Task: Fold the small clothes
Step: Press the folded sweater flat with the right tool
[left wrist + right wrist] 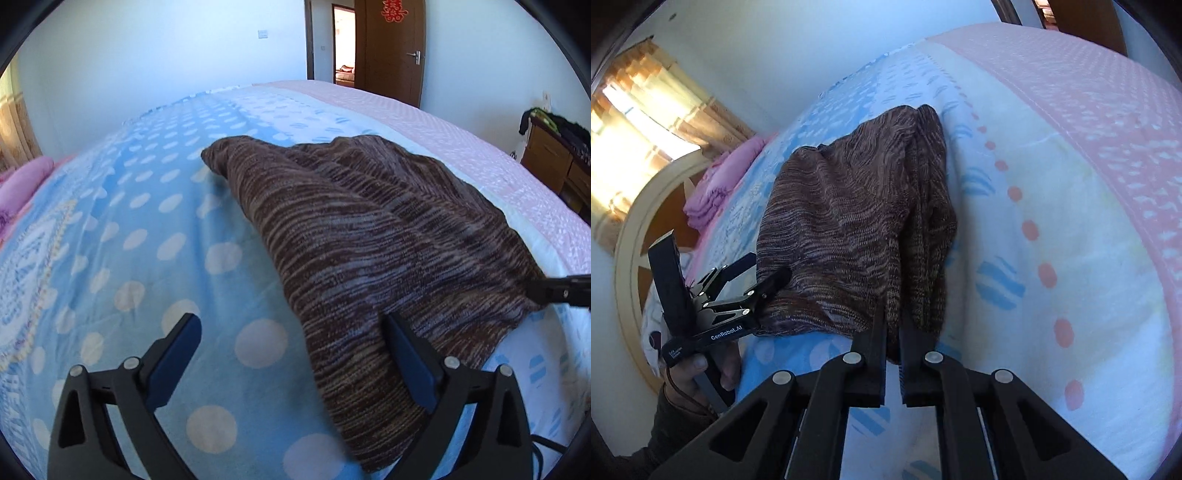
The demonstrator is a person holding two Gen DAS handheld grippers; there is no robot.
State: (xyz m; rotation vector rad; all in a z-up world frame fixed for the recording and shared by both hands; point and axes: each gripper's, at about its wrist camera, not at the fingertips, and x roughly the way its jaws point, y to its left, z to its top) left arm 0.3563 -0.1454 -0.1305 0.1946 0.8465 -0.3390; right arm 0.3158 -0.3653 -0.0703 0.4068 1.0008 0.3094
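Brown knit garment [857,221] on polka-dot blanket [147,240]. Right gripper [893,325] pinches its near edge. Left gripper [291,332], marked "GenRobot.AI", spread wide beside garment.

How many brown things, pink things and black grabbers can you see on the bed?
Brown: 1, the knitted garment.
Pink: 1, the folded bedding.
Black: 2, the left gripper and the right gripper.
Total: 4.
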